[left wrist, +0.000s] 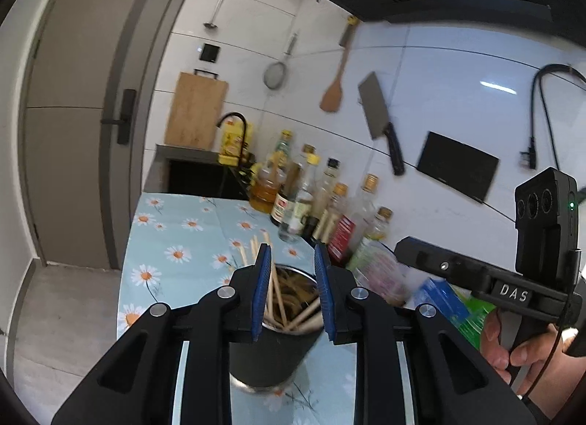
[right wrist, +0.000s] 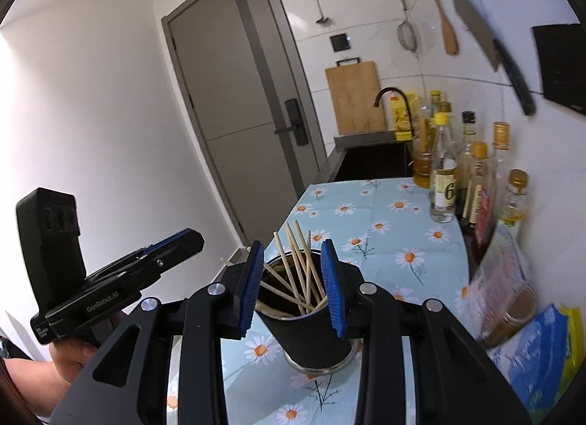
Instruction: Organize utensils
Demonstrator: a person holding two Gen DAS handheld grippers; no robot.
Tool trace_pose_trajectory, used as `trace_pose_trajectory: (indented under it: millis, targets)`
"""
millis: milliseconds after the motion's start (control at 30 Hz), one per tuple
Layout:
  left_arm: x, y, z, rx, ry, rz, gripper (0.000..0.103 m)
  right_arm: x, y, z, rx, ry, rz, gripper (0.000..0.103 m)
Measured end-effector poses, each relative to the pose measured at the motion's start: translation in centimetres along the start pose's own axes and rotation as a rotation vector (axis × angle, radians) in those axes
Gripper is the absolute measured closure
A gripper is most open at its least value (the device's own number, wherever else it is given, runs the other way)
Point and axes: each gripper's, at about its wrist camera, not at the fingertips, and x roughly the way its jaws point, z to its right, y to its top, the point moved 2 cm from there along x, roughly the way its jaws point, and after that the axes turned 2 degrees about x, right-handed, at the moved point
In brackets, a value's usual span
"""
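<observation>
Daisy-printed blue cloth [left wrist: 175,238] covers the counter in the left wrist view, with a row of bottles [left wrist: 311,201] against the tiled wall and a cleaver [left wrist: 381,121] hanging above. The left gripper [left wrist: 293,289] points slightly down over a dark metal-based cup [left wrist: 271,355], its blue pads a narrow gap apart and empty. Wooden chopsticks [left wrist: 282,300] stand loosely in the cup, some tips poking above the rim. At right, a hand [left wrist: 512,348] grips the handle of the right gripper.

From the right wrist view, the right gripper [right wrist: 293,286] also tilts slightly down at the same cup [right wrist: 311,337], pads parted a little wider, nothing pressed between them. Pale chopsticks [right wrist: 300,271] fan out crosswise inside, leaning at different angles. The cup sits upright on the cloth [right wrist: 384,227], near the counter's front edge. The left gripper [right wrist: 175,245] hovers at left, held by a hand [right wrist: 69,355].
</observation>
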Motion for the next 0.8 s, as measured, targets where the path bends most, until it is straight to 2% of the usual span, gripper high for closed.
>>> trace_pose_trajectory:
  millis: [133, 200, 467, 567, 733, 767, 800]
  targets:
    - [-1.4, -0.4, 0.9, 0.034, -0.038, -0.02, 0.076, -2.3, -1.1, -1.0, 0.012, -0.016, 0.005, 0.064]
    - [-2.3, -0.7, 1.5, 0.054, -0.04, -0.025, 0.07, -3.3, -1.9, -1.5, 0.015, -0.008, 0.004, 0.052]
    - [-4.9, -2.7, 3.3, 0.052, -0.003, -0.055, 0.067, -5.9, -4.0, -1.8, 0.007, 0.026, -0.03, 0.051]
    - [-5.7, -3.8, 3.8, 0.031, 0.026, -0.064, 0.061, -6.8, -4.7, -1.4, 0.006, 0.047, -0.036, 0.039]
    - [-6.4, -5.8, 4.5, 0.018, 0.067, -0.089, 0.048, -8.2, -6.4, -0.9, -0.007, 0.04, -0.032, 0.031]
    - [-6.6, -6.1, 4.5, 0.013, 0.068, -0.089, 0.046, -8.4, -6.6, -0.9, -0.006, 0.048, -0.033, 0.026]
    - [-6.9, -6.5, 4.6, 0.014, 0.084, -0.085, 0.044, -8.6, -7.0, -0.9, -0.008, 0.058, -0.032, 0.016]
